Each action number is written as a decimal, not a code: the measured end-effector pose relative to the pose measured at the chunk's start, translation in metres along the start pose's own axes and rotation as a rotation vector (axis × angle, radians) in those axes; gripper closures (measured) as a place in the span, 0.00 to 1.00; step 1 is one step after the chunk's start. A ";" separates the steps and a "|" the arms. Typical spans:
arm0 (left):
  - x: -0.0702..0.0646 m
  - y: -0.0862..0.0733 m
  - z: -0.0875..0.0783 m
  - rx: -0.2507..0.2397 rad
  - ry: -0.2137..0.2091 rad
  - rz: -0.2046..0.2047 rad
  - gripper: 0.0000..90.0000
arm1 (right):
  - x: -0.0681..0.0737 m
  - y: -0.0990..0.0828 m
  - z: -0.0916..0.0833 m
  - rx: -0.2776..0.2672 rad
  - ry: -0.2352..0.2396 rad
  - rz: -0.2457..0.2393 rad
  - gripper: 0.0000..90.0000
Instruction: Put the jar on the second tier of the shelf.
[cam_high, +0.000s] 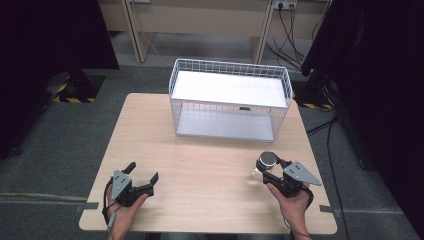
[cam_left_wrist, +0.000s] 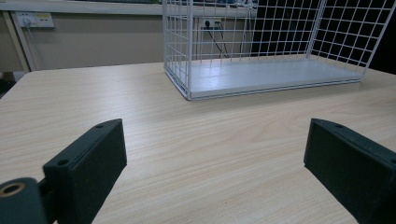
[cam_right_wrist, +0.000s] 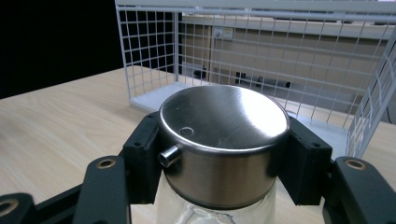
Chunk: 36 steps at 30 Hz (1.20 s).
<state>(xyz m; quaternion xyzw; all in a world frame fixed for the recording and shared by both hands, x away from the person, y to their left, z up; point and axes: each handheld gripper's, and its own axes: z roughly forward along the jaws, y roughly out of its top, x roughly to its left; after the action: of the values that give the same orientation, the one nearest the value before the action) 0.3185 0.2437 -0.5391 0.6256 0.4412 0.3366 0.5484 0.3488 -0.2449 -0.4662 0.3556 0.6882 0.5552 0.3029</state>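
right gripper (cam_right_wrist: 224, 154): clamped on jar (cam_right_wrist: 223, 140) by its steel lid; glass may slip loose
left gripper (cam_left_wrist: 215, 158): wide open, empty, lower left
basket (cam_high: 230, 100): upper centre; rim could catch the jar

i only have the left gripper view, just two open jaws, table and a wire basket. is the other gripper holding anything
Observer: Yes. The right gripper is shut on a glass jar, its jaws clamped on the jar's steel lid.
Operator: where is it on the table
Observer: In the high view the jar is at the near right of the table, in front of the basket, not in it.
Operator: anything in the basket yet
Observer: Nothing that I can see; its white floor looks bare in the high view.
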 end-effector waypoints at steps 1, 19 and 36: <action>0.000 0.000 0.000 0.001 0.000 0.002 0.06 | -0.001 0.003 0.000 -0.006 0.000 0.000 0.45; -0.001 0.000 0.001 0.007 0.005 0.007 0.06 | -0.009 0.046 0.012 -0.051 -0.014 -0.027 0.45; -0.001 0.000 0.001 0.007 0.005 0.012 0.06 | -0.014 0.085 0.028 -0.083 -0.018 -0.042 0.45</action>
<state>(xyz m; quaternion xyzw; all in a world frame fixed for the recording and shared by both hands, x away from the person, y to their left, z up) 0.3187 0.2420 -0.5389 0.6294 0.4398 0.3400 0.5430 0.3927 -0.2295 -0.3879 0.3332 0.6690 0.5737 0.3352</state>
